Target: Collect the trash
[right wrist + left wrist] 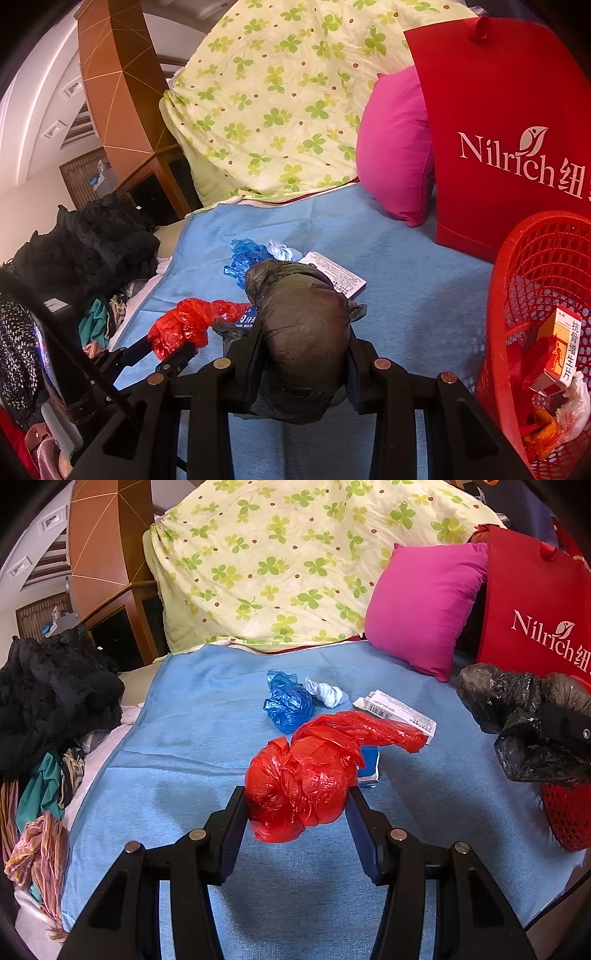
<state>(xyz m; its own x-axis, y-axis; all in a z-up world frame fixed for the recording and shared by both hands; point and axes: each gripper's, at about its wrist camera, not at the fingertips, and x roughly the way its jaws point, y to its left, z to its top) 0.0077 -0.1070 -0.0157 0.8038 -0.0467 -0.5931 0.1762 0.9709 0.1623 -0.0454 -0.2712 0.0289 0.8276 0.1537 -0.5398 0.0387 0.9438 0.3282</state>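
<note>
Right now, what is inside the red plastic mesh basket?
In the red plastic mesh basket lie an orange-and-white cardboard medicine box, crumpled white plastic and an orange wrapper. Anything beneath these, toward the bottom, is covered.

A red plastic bag (299,786) is showing glossy and bright against the light blue blanket (207,760). Beside it a blue plastic bag (288,701) is lying a deeper blue, next to a pale whitish-blue wad (328,693) and a white box (399,710) printed with black text. A black plastic bag (303,332) is looking greyish-brown where light is passing through. The quilt (280,561) is showing green clovers and brown dots on pale yellow. The pillow (424,605) is glowing magenta; the red paper bag (509,140) is carrying white lettering; the basket (517,295) is red mesh.
</note>
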